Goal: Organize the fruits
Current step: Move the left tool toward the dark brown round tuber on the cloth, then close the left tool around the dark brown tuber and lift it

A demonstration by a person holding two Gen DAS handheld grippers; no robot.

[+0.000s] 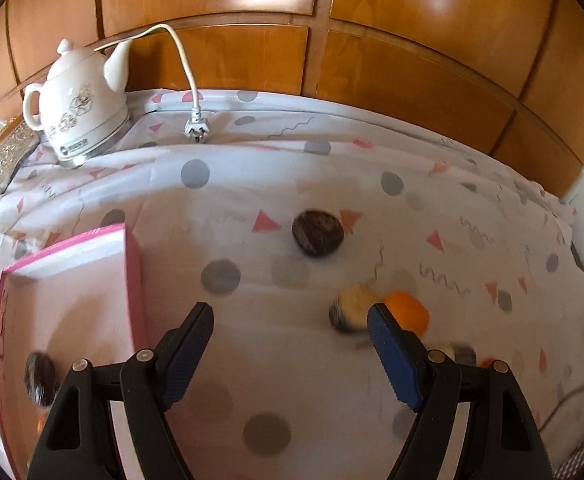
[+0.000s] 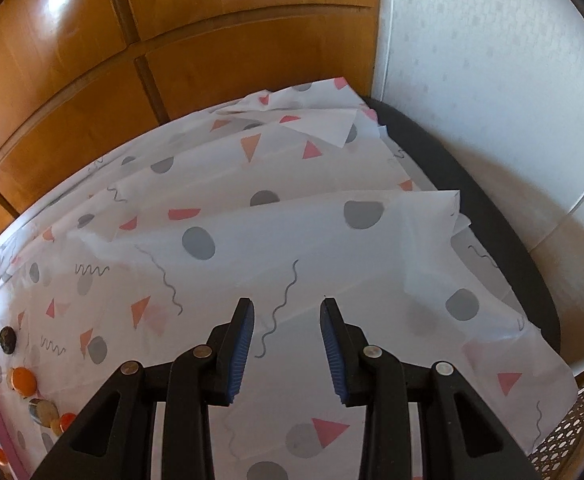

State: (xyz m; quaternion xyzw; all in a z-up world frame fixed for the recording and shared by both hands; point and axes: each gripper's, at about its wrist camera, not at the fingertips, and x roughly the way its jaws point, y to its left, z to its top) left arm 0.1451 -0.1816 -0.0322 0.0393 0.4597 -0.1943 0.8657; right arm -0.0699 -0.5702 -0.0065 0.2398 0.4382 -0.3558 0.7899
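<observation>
Wood panelling backs kettle (image 1: 76, 114); dark fruit (image 1: 317, 233) beside pink box (image 1: 72, 256).

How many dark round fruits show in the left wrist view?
2. One dark fruit lies on the cloth, ahead of the open left gripper. The other lies inside the pink box, lower left. More may be hidden behind the gripper.

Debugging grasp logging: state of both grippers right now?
Left gripper: open wide, holding nothing, above the tablecloth near the yellow-dark fruit.
Right gripper: open, holding nothing, over bare cloth.
</observation>
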